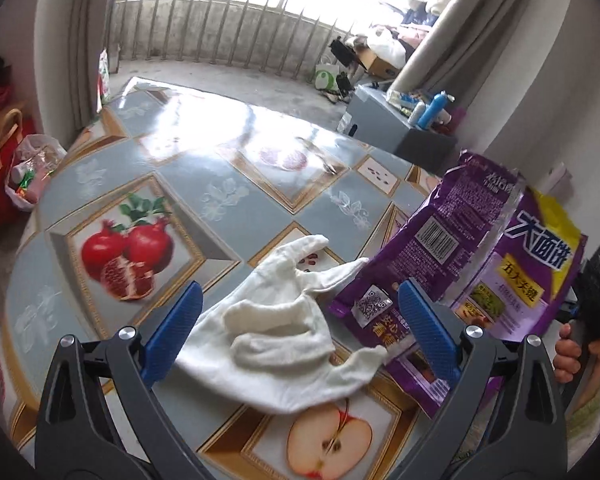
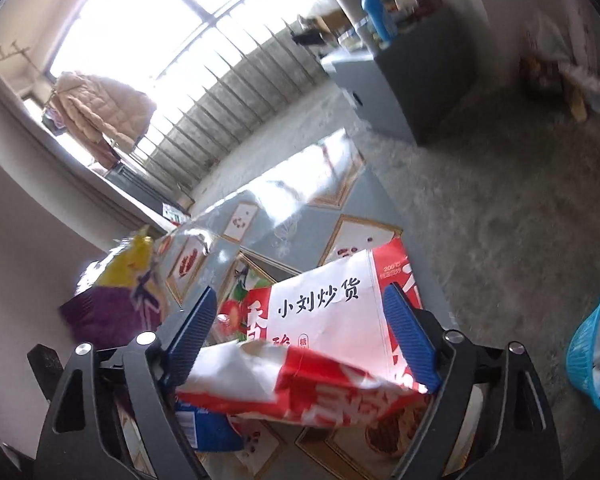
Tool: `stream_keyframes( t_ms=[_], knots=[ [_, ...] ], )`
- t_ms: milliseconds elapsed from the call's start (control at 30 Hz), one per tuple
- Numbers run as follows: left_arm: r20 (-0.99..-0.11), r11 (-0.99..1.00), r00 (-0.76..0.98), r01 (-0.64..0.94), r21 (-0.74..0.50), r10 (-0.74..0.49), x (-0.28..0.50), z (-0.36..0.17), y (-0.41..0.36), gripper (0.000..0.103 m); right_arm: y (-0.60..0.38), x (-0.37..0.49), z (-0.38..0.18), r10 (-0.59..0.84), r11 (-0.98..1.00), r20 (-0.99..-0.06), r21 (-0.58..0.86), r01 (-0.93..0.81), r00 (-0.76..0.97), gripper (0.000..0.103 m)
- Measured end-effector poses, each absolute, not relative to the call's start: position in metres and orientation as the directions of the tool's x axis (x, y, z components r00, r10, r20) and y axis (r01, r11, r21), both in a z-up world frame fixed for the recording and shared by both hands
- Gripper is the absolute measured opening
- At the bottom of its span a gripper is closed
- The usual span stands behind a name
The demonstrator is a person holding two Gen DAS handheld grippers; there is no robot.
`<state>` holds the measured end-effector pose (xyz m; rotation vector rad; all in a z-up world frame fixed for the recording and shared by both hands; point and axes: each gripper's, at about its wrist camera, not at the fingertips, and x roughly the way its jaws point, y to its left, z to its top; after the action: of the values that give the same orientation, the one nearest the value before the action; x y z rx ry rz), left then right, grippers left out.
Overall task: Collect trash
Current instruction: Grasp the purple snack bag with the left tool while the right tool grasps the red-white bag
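In the left wrist view my left gripper (image 1: 300, 320) is open, its blue fingers on either side of a white cloth glove (image 1: 284, 336) lying on the fruit-patterned table (image 1: 148, 184). A purple and yellow snack bag (image 1: 472, 264) stands at the right, against the right finger. In the right wrist view my right gripper (image 2: 300, 332) is open around a red and white snack bag (image 2: 332, 320) lying between its fingers. The purple and yellow bag (image 2: 116, 296) shows at its left. A blue packet (image 2: 208, 428) lies under the red bag.
A turquoise plastic basket (image 2: 596, 352) stands on the floor at the right of the table. A grey cabinet (image 1: 396, 120) with bottles stands beyond the table. Bags and a red box (image 1: 8, 168) sit on the floor at the left.
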<state>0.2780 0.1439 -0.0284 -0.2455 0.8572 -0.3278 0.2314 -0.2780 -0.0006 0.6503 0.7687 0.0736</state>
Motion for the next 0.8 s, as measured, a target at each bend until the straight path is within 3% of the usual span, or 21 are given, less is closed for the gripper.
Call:
stream_keyframes(
  t_ms=[100,200,333,800],
  knots=[
    [-0.703,0.919,0.594,0.230,-0.319,-0.392,0.286,-0.035,0.125,0.090,-0.271,0.249,-0.022,0.346,0.796,-0.673,0.579,0.176,0.654,0.073],
    [-0.733,0.914,0.545,0.248,-0.322,-0.406,0.294,-0.045,0.110,0.070,-0.260,0.254,-0.037,0.396,0.787,-0.695,0.594,0.168,0.600,0.064],
    [-0.773,0.893,0.449,0.269,-0.362,-0.449,0.294,-0.063,0.090,0.054,-0.243,0.256,-0.054,0.440,0.794,-0.731,0.588,0.155,0.522,0.055],
    [-0.806,0.890,0.386,0.273,-0.365,-0.448,0.227,-0.071,0.085,0.049,-0.210,0.217,-0.063,0.485,0.778,-0.716,0.615,0.125,0.503,0.051]
  ],
)
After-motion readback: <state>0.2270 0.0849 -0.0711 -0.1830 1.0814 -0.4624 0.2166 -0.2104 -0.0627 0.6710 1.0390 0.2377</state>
